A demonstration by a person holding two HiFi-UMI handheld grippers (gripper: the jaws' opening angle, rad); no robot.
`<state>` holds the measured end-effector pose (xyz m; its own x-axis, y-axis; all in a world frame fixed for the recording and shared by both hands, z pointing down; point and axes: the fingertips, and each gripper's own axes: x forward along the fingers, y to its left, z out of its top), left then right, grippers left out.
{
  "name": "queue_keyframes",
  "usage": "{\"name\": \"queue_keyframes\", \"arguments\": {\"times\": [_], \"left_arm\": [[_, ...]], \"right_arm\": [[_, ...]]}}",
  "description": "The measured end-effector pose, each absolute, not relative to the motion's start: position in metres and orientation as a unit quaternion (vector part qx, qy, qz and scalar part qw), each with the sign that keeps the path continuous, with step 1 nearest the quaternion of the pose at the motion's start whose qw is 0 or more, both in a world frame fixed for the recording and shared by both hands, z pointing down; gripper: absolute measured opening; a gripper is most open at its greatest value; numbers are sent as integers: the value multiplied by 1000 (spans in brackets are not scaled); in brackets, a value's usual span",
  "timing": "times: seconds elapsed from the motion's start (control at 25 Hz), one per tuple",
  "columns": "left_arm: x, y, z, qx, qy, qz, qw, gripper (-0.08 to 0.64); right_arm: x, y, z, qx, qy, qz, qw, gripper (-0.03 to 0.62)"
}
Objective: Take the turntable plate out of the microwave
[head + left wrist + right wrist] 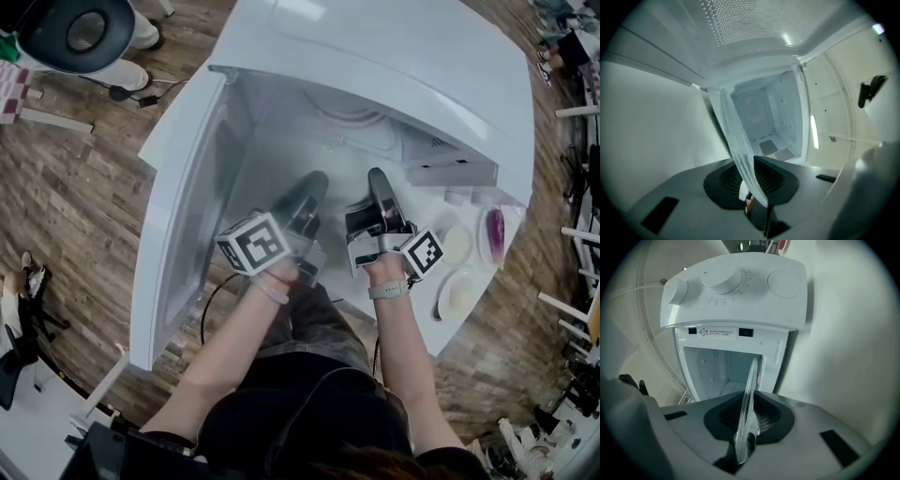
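Note:
The white microwave (375,47) stands with its door (178,206) swung open to the left. Both grippers reach level into its cavity (337,150). The turntable plate (736,140) is clear glass and stands on edge in the left gripper view, its rim running down between the jaws. My left gripper (754,199) is shut on that rim. In the right gripper view the plate (751,394) is again edge-on, and my right gripper (743,446) is shut on it. In the head view my left gripper (309,187) and right gripper (378,183) lie side by side; the plate is hard to make out there.
The control panel (736,291) with its knobs (457,244) sits to the right of the cavity. The cavity's walls (787,117) stand close on both sides. Wooden floor (66,187) surrounds the microwave, with a round black-and-white device (75,33) and a cable at top left.

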<state>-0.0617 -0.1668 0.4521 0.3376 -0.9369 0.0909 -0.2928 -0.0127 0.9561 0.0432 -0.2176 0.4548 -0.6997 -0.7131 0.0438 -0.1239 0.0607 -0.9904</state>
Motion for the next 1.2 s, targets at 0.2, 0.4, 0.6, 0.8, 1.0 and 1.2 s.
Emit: {"name": "queue_keyframes", "arguments": {"times": [0.2,0.4,0.6,0.8,1.0,1.2], "left_arm": [[-60,-155,454,638,-485,-313,509,55],[-54,-145,452,638,-485,-317,507,55],[-51,-138,451,637,-488,-318,506,55],[-45,-126,452,635,-493,-315,505,55],[-38,-117,452,635,-496,-318,500,55],[-35,-106,451,631,-500,-324,497,55]], "right_arm": [[45,-208,456,-301,687,-618,238,48],[51,-198,455,-298,690,-616,236,48],[53,-192,453,-295,691,-616,236,48],[59,-181,453,-292,691,-617,236,48],[65,-172,453,-288,694,-617,234,48],[67,-164,451,-281,699,-617,228,48]]}}
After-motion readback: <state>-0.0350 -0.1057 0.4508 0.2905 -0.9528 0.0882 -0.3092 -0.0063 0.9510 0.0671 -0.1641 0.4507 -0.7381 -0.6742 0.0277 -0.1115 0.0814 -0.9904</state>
